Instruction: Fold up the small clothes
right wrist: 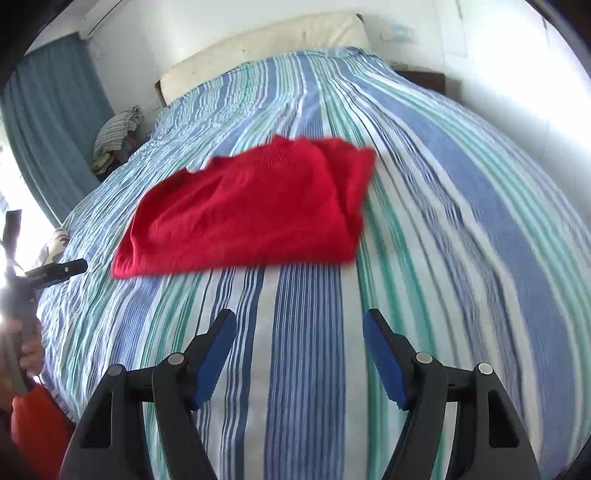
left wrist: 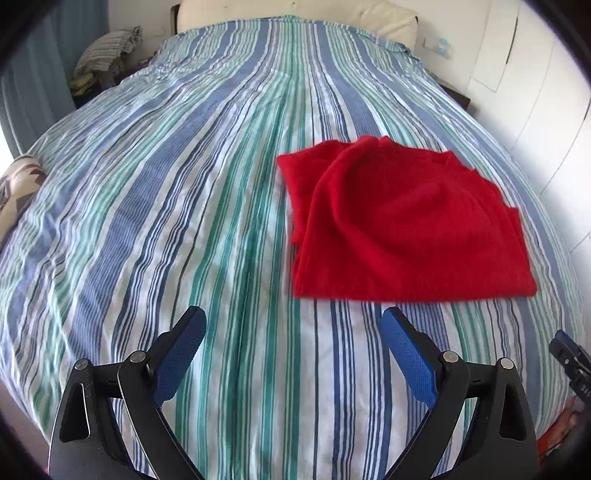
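Note:
A red knitted garment (left wrist: 399, 225) lies folded in a rough rectangle on the striped bed cover (left wrist: 184, 221). It also shows in the right wrist view (right wrist: 251, 210). My left gripper (left wrist: 293, 317) is open and empty, held above the cover just short of the garment's near edge and to its left. My right gripper (right wrist: 299, 321) is open and empty, above the cover a short way in front of the garment's near edge. The right gripper's tip (left wrist: 565, 354) shows at the right edge of the left wrist view, and the left gripper (right wrist: 55, 273) at the left edge of the right wrist view.
The bed cover (right wrist: 443, 221) has blue, green and white stripes. A cream headboard cushion (left wrist: 295, 11) stands at the far end. A pile of checked cloth (left wrist: 107, 51) lies at the far left. White cupboard doors (left wrist: 535, 92) stand to the right, a blue curtain (right wrist: 51, 129) to the left.

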The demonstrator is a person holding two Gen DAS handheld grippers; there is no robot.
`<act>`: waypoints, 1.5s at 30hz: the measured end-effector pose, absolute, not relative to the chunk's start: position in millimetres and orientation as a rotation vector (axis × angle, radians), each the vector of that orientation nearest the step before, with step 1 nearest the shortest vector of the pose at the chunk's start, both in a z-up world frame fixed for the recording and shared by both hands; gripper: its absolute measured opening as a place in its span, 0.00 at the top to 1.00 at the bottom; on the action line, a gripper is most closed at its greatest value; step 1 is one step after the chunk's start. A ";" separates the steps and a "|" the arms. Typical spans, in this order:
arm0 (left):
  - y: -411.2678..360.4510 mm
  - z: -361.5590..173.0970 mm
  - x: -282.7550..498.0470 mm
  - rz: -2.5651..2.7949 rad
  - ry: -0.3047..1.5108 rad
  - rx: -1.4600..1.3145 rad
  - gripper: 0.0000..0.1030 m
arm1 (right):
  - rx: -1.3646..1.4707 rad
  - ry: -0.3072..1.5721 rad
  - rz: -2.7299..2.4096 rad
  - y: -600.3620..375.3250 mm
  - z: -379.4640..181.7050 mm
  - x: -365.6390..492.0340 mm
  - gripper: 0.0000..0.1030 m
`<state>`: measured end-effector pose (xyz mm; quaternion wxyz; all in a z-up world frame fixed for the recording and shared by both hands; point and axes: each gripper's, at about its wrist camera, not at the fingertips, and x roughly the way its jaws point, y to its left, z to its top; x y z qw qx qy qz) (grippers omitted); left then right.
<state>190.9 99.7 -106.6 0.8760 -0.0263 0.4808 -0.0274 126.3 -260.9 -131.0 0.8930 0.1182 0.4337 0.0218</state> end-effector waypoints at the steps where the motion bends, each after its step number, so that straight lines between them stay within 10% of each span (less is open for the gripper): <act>1: 102.2 -106.4 184.0 -0.049 1.007 -0.052 0.06 | 0.254 0.906 0.039 -257.0 -134.7 116.1 0.31; 17: 118.7 -119.7 150.4 0.018 1.013 -0.046 0.06 | 0.333 0.939 0.080 -255.6 -143.9 93.4 0.31; 32: 144.3 -178.5 127.1 0.029 1.065 -0.084 0.06 | 0.662 1.013 0.068 -344.1 -183.7 300.4 0.20; 33: 144.9 -179.7 126.9 0.027 1.066 -0.085 0.05 | 0.656 1.015 0.070 -338.4 -188.8 304.2 0.24; 35: 147.6 -180.9 128.2 0.021 1.069 -0.101 0.05 | 0.615 1.041 0.099 -323.5 -190.7 311.9 0.90; 45: 161.9 -177.8 135.7 -0.016 1.066 -0.196 0.05 | 0.362 0.974 0.336 -165.5 -53.4 351.9 0.91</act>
